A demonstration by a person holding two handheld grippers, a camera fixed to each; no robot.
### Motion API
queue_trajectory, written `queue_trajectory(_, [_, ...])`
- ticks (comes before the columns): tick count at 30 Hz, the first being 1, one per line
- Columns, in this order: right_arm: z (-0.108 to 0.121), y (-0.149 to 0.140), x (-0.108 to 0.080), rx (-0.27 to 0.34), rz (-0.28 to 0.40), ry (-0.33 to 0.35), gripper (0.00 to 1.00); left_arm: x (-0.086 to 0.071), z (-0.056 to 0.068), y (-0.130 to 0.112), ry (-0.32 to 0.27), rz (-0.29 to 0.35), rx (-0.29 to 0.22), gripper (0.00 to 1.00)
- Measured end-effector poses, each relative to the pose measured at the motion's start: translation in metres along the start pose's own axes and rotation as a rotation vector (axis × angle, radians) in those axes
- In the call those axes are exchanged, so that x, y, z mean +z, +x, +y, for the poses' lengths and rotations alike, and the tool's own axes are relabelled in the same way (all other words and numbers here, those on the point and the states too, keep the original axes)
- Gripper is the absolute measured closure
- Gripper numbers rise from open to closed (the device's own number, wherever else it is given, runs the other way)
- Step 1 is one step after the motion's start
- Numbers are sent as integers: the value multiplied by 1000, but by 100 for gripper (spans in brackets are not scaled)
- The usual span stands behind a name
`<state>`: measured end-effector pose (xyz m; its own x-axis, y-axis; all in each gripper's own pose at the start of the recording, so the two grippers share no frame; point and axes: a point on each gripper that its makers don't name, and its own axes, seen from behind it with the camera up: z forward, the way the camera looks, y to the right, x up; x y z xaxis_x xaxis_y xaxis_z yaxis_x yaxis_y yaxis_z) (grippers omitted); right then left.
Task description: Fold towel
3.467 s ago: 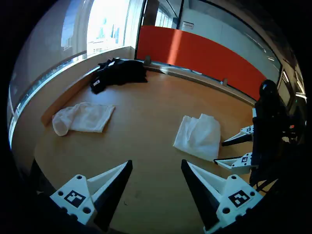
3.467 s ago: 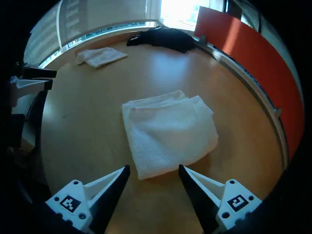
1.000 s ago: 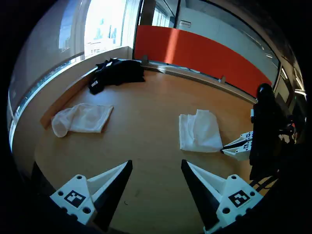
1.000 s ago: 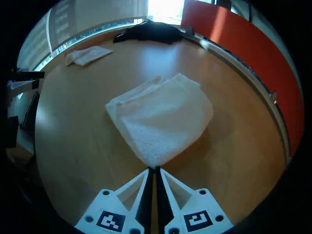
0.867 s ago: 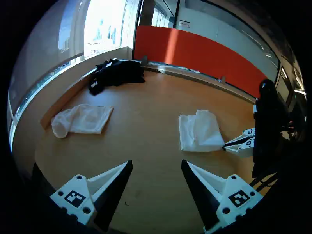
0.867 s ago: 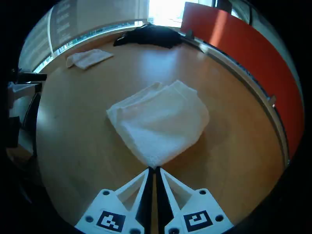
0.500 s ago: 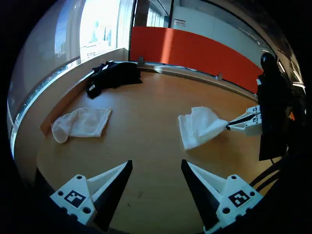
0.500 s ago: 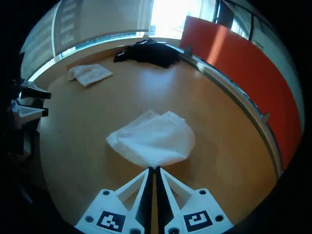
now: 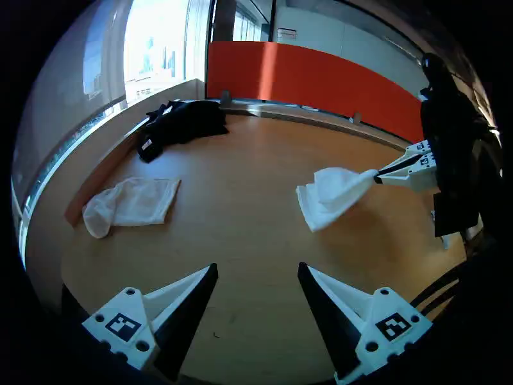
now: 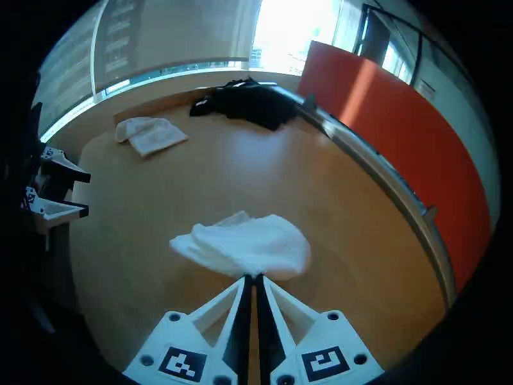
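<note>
1. Since half a second ago, your right tool [image 10: 255, 277] has carried the pinched corner of the towel [image 10: 247, 247] higher. The cloth lay flat and folded a second ago. Now it sags from the tips in a loose bundle.
2. Nearest you, the right tool is clenched, with both fingers pressed together on that towel corner.
3. Your left tool [image 9: 256, 266] is released, its fingers spread wide with nothing between them. It hovers over bare table [image 9: 243, 173], well apart from the towel.
4. The towel hangs above the middle of the table, with its shadow on the wood below. In the left gripper view, its raised corner sits at the right tool's tips and its low end droops toward the table. You cannot tell whether that end touches.
5. Farther out, a second white cloth [image 9: 128, 204] lies flat and rumpled near the window-side edge of the table, well apart from the towel.
6. Beyond it, a black garment [image 9: 183, 122] is heaped at the far corner of the table, against the raised edge.
7. At the back, an orange panel [image 9: 308, 80] runs along the far side of the table, with a bright window [image 9: 151, 58] beside it.
</note>
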<state>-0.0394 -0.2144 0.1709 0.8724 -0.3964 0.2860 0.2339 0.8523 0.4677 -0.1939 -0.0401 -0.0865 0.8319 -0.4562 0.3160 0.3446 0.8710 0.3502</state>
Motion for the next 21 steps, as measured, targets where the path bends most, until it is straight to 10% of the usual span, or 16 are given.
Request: queue_trajectory(21, [28, 35, -42, -19, 37, -20, 95, -3, -16, -18, -7, -34, 49, 7])
